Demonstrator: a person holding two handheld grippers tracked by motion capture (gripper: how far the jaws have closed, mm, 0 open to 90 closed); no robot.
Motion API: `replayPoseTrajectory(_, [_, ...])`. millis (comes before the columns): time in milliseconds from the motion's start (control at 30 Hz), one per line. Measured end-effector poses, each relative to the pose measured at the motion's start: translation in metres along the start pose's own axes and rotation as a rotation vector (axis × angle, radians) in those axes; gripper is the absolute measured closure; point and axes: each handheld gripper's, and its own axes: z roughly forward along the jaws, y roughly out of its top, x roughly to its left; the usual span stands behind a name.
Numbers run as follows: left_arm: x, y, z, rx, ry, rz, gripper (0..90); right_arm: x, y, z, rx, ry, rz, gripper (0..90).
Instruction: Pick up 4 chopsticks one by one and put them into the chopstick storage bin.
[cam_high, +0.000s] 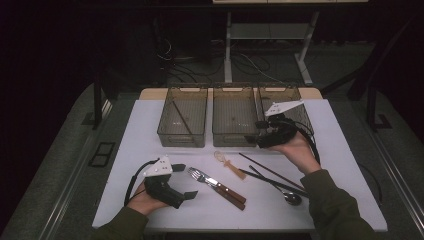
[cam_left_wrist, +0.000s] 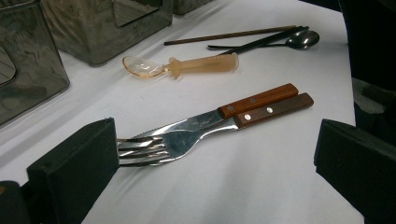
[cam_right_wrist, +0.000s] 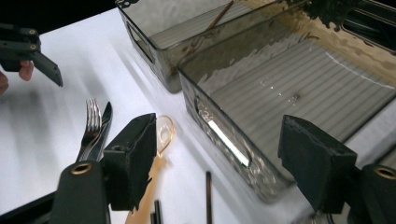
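My left gripper (cam_high: 186, 181) rests near the table's front left, open and empty. In the left gripper view its jaws (cam_left_wrist: 215, 163) stand wide around the tines of a fork (cam_left_wrist: 149, 147). That fork lies beside a knife (cam_left_wrist: 205, 122), and both have wooden handles. My right gripper (cam_high: 252, 140) hovers at the front of the middle bin (cam_high: 234, 139), open with nothing between its jaws (cam_right_wrist: 224, 161). A translucent orange spoon (cam_high: 227, 162) lies on the table below it. Dark chopsticks (cam_high: 270, 172) and a metal spoon (cam_high: 292, 198) lie to the right.
Three smoky translucent bins stand in a row at the back of the white table (cam_high: 150, 125). The left bin (cam_high: 182, 135) holds one chopstick (cam_high: 181, 117). The right bin (cam_high: 295, 97) is partly hidden behind my right hand. Table legs and cables lie beyond the table.
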Motion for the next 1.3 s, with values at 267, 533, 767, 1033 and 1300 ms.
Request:
replayPoseTrajectory(267, [0.000, 0.000, 0.000, 0.005, 0.001, 0.001, 0.0, -0.003, -0.030, -0.024, -0.029, -0.018, 0.021, 28.3])
replayPoseTrajectory(533, [0.000, 0.000, 0.000, 0.007, 0.001, 0.002, 0.0, -0.007, -0.055, -0.037, -0.038, -0.027, 0.050, 29.6])
replayPoseTrajectory(767, [0.000, 0.000, 0.000, 0.010, 0.001, 0.004, 0.0, -0.009, -0.079, -0.044, -0.005, -0.017, 0.068, 31.1])
replayPoseTrajectory(1033, [-0.001, -0.001, -0.001, 0.010, 0.004, 0.004, 0.0, -0.004, -0.098, -0.055, 0.031, -0.022, 0.059, 38.5])
replayPoseTrajectory(1300, [-0.001, -0.001, 0.000, 0.015, 0.002, 0.010, 0.0, -0.002, -0.115, -0.057, 0.095, -0.026, 0.054, 51.0])
